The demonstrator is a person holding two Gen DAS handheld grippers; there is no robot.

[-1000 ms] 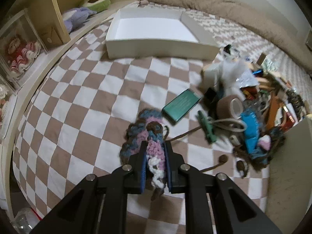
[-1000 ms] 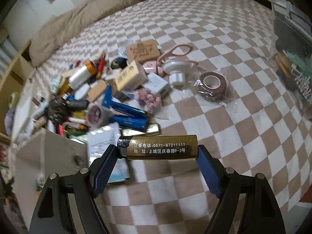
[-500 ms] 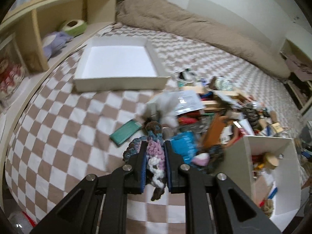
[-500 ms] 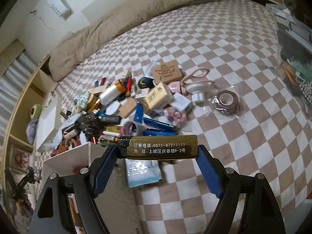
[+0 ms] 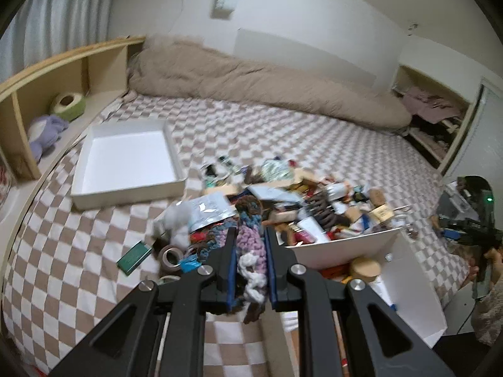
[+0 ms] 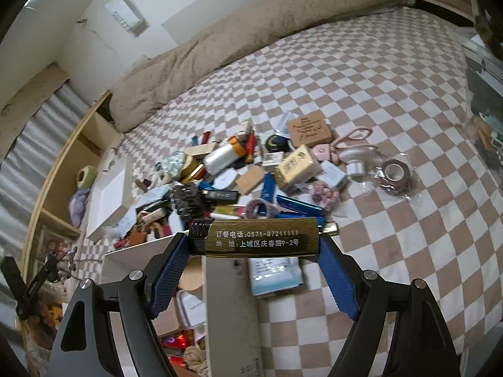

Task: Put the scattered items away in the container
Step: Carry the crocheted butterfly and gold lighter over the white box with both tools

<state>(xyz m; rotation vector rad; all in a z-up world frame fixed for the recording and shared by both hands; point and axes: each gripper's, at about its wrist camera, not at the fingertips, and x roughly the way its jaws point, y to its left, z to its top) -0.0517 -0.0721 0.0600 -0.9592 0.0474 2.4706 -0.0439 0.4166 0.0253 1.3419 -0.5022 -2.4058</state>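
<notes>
your left gripper (image 5: 251, 253) pinches a soft, knobbly crocheted yarn piece (image 5: 250, 235) in purple, blue and white; your right gripper (image 6: 254, 245) clamps a ribbed gold lighter (image 6: 257, 241) lengthwise.

The left gripper (image 5: 250, 248) now rides higher, carrying the crocheted piece (image 5: 250, 245) off the checked bedspread (image 5: 78, 251) toward the white box (image 5: 405, 279). The right gripper (image 6: 254, 245) lifts its gold lighter (image 6: 257, 237) above that box's wall.

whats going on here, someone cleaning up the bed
Yes. A person holds a tool in each hand over a bed strewn with small items. The left tool is shut on a crocheted piece; the right tool grips a gold lighter by its ends. Both hang near a white box already holding a few things.
</notes>
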